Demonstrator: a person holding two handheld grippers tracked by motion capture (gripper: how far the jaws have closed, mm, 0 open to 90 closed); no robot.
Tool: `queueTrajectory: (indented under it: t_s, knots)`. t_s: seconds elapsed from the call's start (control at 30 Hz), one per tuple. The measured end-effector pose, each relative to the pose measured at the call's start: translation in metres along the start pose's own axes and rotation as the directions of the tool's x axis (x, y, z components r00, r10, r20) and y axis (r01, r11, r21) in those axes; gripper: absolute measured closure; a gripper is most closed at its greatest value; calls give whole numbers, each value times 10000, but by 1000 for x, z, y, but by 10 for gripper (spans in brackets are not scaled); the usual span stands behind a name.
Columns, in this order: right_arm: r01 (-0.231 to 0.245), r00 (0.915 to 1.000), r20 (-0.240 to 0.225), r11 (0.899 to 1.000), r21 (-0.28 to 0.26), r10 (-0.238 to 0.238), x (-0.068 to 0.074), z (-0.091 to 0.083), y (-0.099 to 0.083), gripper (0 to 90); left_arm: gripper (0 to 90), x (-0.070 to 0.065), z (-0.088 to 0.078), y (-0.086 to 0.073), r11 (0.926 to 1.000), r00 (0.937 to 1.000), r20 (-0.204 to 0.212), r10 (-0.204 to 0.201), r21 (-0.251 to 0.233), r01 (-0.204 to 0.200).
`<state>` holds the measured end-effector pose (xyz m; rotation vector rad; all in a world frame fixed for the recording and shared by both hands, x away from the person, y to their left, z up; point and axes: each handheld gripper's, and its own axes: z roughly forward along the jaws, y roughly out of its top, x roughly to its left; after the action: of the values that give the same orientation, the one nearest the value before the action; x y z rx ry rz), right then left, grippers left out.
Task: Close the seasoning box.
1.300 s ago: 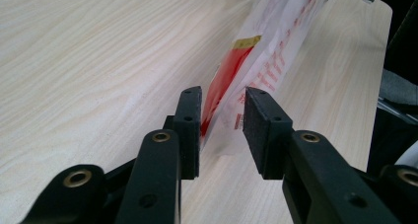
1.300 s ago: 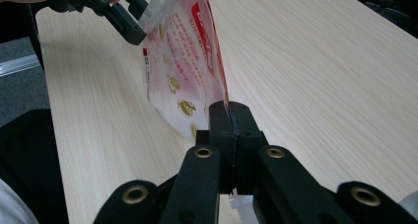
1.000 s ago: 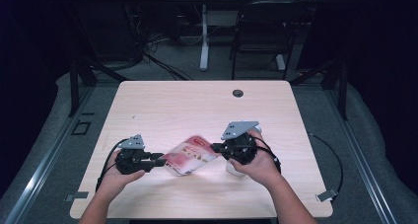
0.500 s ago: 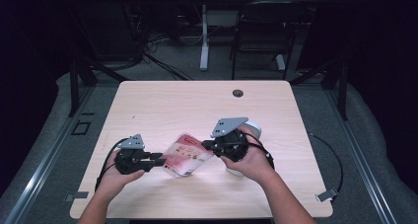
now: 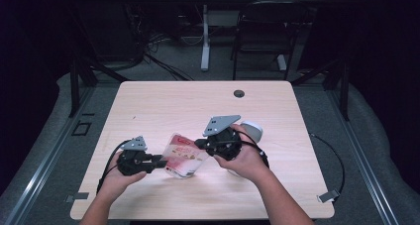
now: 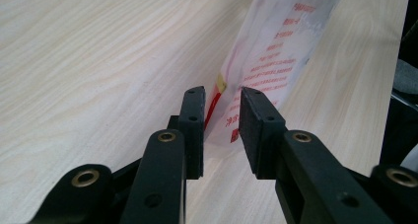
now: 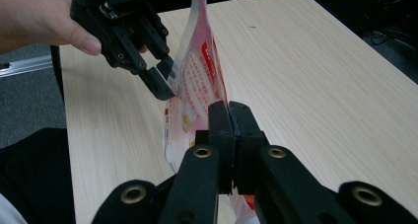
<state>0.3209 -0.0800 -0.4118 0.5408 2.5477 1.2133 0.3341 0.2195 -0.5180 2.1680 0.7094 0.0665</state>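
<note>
A red-and-white printed plastic pouch (image 5: 183,155) stands on edge, low over the table (image 5: 173,106), between my two grippers. My left gripper (image 5: 161,161) has one end of it: in the left gripper view the pouch (image 6: 281,41) runs away from the left gripper (image 6: 222,93), whose jaws have just been closing and whose pads touch it on both sides. My right gripper (image 5: 200,144) is shut on the opposite edge. The right gripper view has the right gripper (image 7: 229,108) pinching the pouch (image 7: 197,61), with the left gripper (image 7: 162,83) clamped on the far end.
A white and grey rounded object (image 5: 252,131) lies on the table just behind my right hand. A dark cable hole (image 5: 239,93) sits near the table's far edge. A chair (image 5: 262,31) and a desk leg (image 5: 205,36) stand beyond the table.
My right gripper has moved left toward the left one with the pouch, which now stands more upright and bunched. The white object behind the right hand shows more. The left hand stayed put.
</note>
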Motion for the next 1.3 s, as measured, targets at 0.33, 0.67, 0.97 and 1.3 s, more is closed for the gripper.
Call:
queueTrajectory:
  t_s: [0.33,0.67,0.97,1.3]
  knots:
    - [107,9998,-179,9999,-111,-109,4,2,3,885,630,-4,-8,5,9985,9999,67,141,-522,-137]
    - [337,9988,-359,9993,-148,-342,10,10,11,876,563,-12,-11,11,9972,9983,28,576,-482,-574]
    - [237,9964,-802,9993,-285,-259,15,21,19,840,620,-11,-15,11,9965,9982,-88,598,-581,-602]
    - [-249,9951,-978,9952,-946,156,13,17,22,741,663,-9,-17,9,9969,9985,-31,545,-574,-546]
